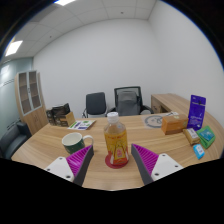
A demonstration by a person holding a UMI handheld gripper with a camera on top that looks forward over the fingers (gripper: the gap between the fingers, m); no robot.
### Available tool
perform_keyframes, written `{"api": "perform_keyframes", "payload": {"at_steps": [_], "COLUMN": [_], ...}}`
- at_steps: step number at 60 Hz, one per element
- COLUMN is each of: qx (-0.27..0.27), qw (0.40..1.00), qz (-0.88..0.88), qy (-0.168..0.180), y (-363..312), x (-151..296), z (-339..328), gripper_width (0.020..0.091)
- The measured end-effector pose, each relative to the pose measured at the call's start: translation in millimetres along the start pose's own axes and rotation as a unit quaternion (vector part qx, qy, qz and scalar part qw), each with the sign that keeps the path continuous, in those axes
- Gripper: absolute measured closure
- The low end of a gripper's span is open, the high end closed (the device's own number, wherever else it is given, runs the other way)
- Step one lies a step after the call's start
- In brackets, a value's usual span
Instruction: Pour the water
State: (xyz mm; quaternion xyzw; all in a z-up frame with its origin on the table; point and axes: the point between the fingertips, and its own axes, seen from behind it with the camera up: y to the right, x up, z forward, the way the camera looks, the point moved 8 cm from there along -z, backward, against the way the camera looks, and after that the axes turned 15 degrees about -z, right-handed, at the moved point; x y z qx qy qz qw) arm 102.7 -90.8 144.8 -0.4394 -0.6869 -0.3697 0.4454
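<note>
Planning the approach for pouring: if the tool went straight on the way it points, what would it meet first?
Most likely the bottle, which stands between the open tool's fingers with gaps either side. The green mug sits off that line.

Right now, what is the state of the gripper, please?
Gripper: open; the bottle stands between its fingers, not clamped.
</note>
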Motion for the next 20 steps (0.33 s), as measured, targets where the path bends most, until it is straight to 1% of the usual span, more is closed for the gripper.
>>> {"api": "perform_keyframes", "payload": {"at_steps": [13,20], "qx": [-0.023,-0.023], "qw": [0.999,0.999], "qz": [-0.029,-0.031], "qy": [-0.001,-0.003], "y": [-38.7,-59.5], "x": [23.9,39.4], "z": [-121.3,-185.5], "gripper_width": [0.0266,0.0269]}}
